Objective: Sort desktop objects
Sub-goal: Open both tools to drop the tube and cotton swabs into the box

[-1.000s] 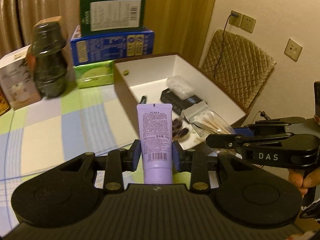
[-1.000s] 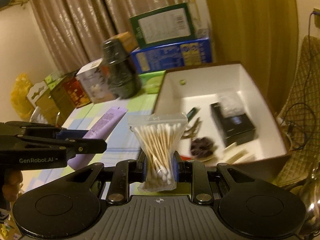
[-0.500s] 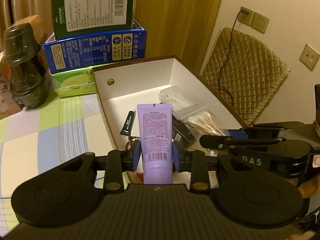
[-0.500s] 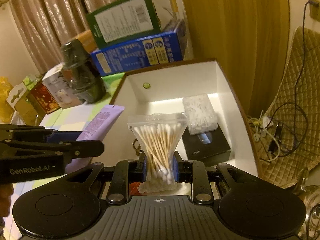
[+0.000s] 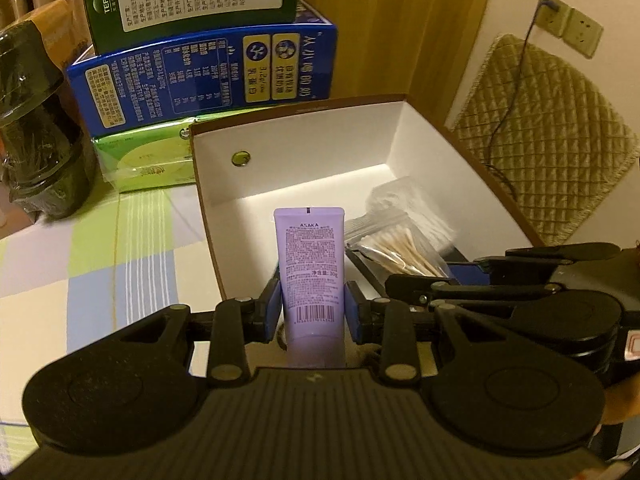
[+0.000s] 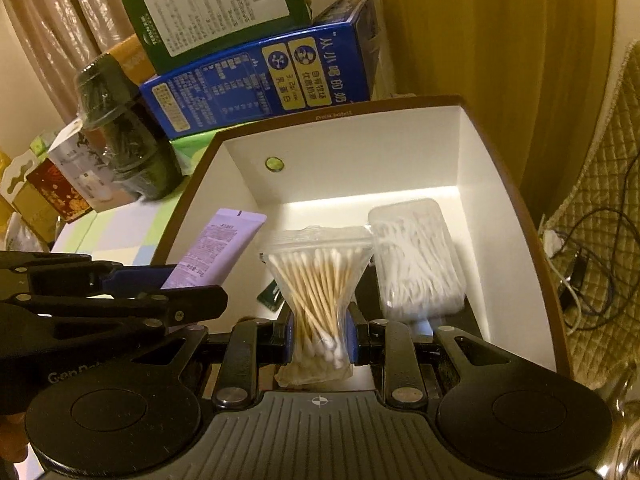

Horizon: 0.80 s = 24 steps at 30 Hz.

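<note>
Left gripper (image 5: pixel 311 306) pinching purple tube (image 5: pixel 310 264) upright, over near-left part of white box (image 5: pixel 304 148); right gripper (image 6: pixel 320 336) clamped on swab bag (image 6: pixel 316 304) over box middle, beside clear floss case (image 6: pixel 416 256) lying inside

Purple tube (image 5: pixel 311 264), white-lined brown box (image 5: pixel 304 156), pastel checked tablecloth (image 5: pixel 100 256)
</note>
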Motion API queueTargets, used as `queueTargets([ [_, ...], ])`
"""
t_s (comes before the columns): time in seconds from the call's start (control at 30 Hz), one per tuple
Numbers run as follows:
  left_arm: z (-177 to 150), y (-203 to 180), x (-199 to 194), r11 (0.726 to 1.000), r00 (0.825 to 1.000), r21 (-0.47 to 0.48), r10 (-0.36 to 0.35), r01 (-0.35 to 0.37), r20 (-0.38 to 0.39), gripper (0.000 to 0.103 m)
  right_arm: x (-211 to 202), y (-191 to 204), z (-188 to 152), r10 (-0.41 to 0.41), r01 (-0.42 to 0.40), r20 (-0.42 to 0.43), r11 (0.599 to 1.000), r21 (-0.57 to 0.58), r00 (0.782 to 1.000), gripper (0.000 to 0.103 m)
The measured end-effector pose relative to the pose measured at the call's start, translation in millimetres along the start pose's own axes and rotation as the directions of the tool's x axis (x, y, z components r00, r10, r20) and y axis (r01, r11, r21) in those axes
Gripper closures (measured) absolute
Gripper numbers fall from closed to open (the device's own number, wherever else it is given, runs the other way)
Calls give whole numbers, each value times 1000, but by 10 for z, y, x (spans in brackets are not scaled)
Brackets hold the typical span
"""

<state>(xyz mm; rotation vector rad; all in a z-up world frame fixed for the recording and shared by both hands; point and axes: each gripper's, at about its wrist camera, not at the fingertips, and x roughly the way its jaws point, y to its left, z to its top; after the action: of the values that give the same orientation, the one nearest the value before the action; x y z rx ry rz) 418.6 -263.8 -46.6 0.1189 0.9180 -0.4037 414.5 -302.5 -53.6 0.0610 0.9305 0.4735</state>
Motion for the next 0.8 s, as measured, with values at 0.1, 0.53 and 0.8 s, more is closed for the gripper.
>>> queueTargets([
  [0.1,60,54,95,1000,1000,-5,6,-6,-6,75,84,-26,64,13,-13,6,1000,-1,1000,80],
  [0.53,175,149,380,1000,999,-9,20,-20,-30,75,92,-136,111,-13,16,60,999,-45,998,45],
  [0.8,185,114,404,1000,999,-5,14,-14,-30,62,-115,-204,21,28,-28,64,1000,-8,998,33],
])
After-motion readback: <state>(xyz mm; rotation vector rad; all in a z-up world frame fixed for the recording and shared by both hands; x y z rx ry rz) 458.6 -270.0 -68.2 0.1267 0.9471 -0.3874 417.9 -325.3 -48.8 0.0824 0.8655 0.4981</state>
